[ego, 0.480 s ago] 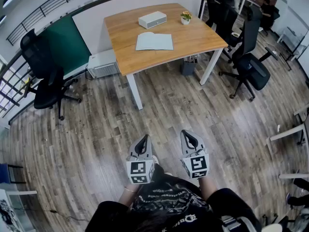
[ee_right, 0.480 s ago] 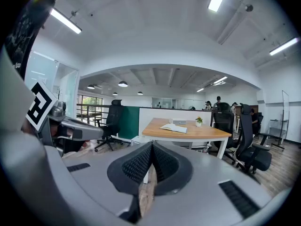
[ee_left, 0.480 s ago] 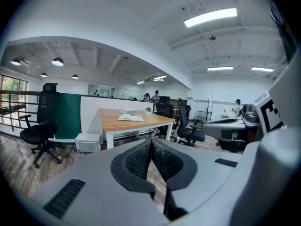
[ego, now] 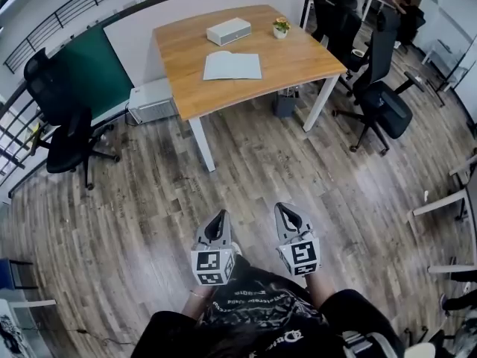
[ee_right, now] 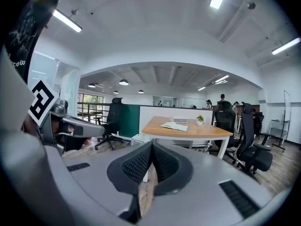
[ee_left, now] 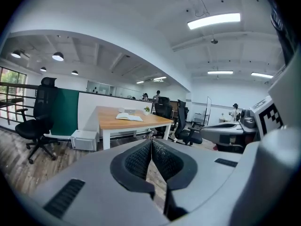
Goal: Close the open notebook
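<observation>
An open notebook (ego: 232,66) with pale pages lies flat on a wooden desk (ego: 179,80) far ahead of me; it also shows small in the left gripper view (ee_left: 129,117) and the right gripper view (ee_right: 174,125). My left gripper (ego: 218,219) and right gripper (ego: 287,212) are held side by side low in the head view, close to my body and well short of the desk. Both are shut with nothing between the jaws. In the gripper views the left gripper (ee_left: 151,142) and right gripper (ee_right: 152,145) tips meet.
On the desk stand a white box (ego: 228,30) and a small potted plant (ego: 280,27). Black office chairs stand at left (ego: 63,118) and right (ego: 380,88). A white unit (ego: 151,100) sits on the floor beside the desk. Wooden floor lies between me and the desk.
The desk and floor have shifted slightly left and up in the head view; the grippers keep their pose, both still shut.
</observation>
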The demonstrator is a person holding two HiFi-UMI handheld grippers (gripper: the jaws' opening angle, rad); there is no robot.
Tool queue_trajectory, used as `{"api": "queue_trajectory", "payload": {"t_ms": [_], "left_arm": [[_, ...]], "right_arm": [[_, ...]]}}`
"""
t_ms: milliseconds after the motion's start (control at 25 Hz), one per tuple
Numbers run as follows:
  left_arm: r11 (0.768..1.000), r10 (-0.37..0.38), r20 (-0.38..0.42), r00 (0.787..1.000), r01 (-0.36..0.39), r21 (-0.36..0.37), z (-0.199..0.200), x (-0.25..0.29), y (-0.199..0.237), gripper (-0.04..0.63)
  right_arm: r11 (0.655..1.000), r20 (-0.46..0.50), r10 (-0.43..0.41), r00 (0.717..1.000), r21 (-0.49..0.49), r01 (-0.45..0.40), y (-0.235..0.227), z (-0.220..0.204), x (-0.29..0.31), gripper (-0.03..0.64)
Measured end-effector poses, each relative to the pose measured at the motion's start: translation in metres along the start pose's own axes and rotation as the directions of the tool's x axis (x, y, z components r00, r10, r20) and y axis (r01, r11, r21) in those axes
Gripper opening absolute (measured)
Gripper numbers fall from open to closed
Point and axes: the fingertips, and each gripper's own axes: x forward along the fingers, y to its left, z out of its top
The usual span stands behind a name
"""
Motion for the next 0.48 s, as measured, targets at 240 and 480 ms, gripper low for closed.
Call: {"api": "queue_trajectory", "payload": {"t_ms": [240, 480], "left_arm": [[0.999, -0.031, 0.01, 0.999, 0.031, -0.012, 0.01, 0.011, 0.006, 0.076], [0.996, -0.089, -0.015, 0.996, 0.09, 0.021, 0.012, 0.029, 0.019, 0.277]], "right_arm": [[0.997, -0.007, 0.071, 0.997, 0.041, -0.071, 0.003, 0.003, 0.018, 0.167], [0.996, -0.004, 0.065, 0.998, 0.058, -0.065, 0.004, 0.007, 0.043, 0.312]]}}
